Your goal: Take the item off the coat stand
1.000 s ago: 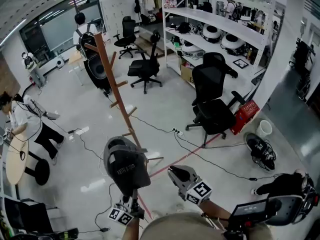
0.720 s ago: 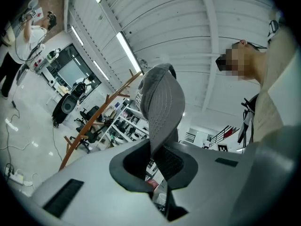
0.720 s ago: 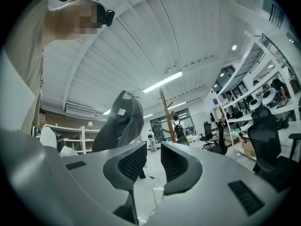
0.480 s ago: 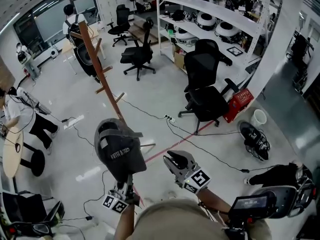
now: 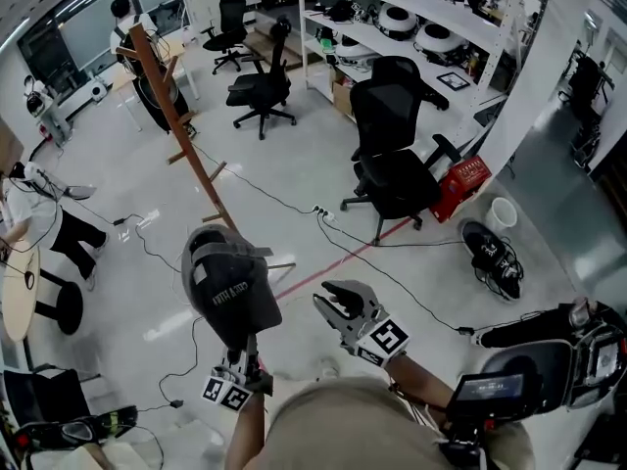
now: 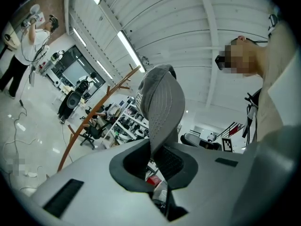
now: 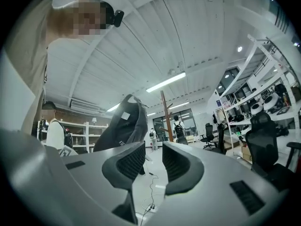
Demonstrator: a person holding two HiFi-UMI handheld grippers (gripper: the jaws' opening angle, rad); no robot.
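Find dark grey fabric baseball cap [image 5: 230, 292] pinched by its brim in narrow left tool [image 5: 247, 352], standing upright above it, clear of tall brown wooden coat stand [image 5: 181, 130] well beyond. Note right tool [image 5: 343, 302] near cap's right: empty, just been opening, half-wide.

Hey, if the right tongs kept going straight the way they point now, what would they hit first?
Nothing close: the right tongs, which have just been opening and hold nothing, aim past the cap on their left. The coat stand farther off seems first in line, though depth is unclear.
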